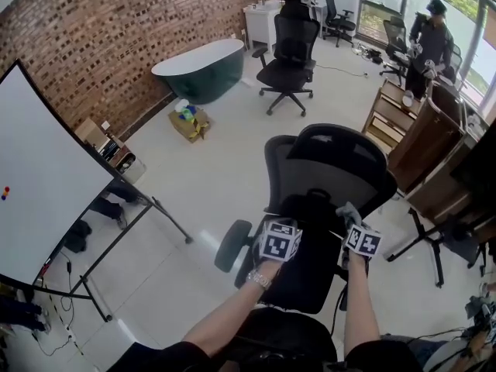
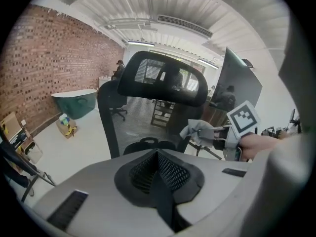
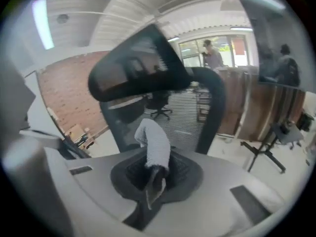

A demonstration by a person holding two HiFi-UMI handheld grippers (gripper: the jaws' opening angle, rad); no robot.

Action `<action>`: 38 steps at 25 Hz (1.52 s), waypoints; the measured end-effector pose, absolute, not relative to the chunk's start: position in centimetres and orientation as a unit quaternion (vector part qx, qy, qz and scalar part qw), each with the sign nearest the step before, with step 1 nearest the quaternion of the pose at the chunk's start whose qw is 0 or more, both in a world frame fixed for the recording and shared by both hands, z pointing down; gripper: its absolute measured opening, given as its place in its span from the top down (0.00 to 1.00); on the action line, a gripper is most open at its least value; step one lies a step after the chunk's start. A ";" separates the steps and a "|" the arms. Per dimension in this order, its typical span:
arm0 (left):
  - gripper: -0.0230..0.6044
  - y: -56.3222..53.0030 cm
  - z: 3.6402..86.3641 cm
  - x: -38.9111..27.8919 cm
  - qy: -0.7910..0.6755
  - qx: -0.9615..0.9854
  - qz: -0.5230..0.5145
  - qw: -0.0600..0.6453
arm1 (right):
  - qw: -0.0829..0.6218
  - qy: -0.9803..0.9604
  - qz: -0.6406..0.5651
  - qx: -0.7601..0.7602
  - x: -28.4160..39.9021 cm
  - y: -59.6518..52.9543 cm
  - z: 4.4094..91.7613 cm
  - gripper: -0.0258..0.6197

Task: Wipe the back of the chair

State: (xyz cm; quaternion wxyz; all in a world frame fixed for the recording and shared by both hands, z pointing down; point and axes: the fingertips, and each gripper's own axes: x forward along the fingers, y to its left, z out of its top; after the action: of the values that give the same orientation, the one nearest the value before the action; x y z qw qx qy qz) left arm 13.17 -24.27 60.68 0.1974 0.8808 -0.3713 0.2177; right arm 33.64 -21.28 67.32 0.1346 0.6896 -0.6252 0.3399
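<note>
Approach to the chair back; wiping seemingly not begun.
Left gripper, jaws together and empty, faces the back's lower edge; right gripper clamps a grey cloth, which next needs pressing onto the mesh.

Red brick wall left, glossy white floor. Dark green bathtub against the brick, tilted whiteboard on a stand, brown wooden cabinets right, daylight through windows.
</note>
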 end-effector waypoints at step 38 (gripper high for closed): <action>0.96 1.6 63.2 -1.9 -0.314 0.894 0.255 0.191 | 0.165 -0.663 0.302 0.665 1.4 3.3 63.4 0.92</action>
State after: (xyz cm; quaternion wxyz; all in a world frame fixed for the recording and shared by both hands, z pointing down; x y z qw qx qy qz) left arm -1.93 1.64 63.24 0.1907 0.8942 -0.3144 0.2555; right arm 1.42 3.32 63.40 0.1649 0.6650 -0.6630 0.3017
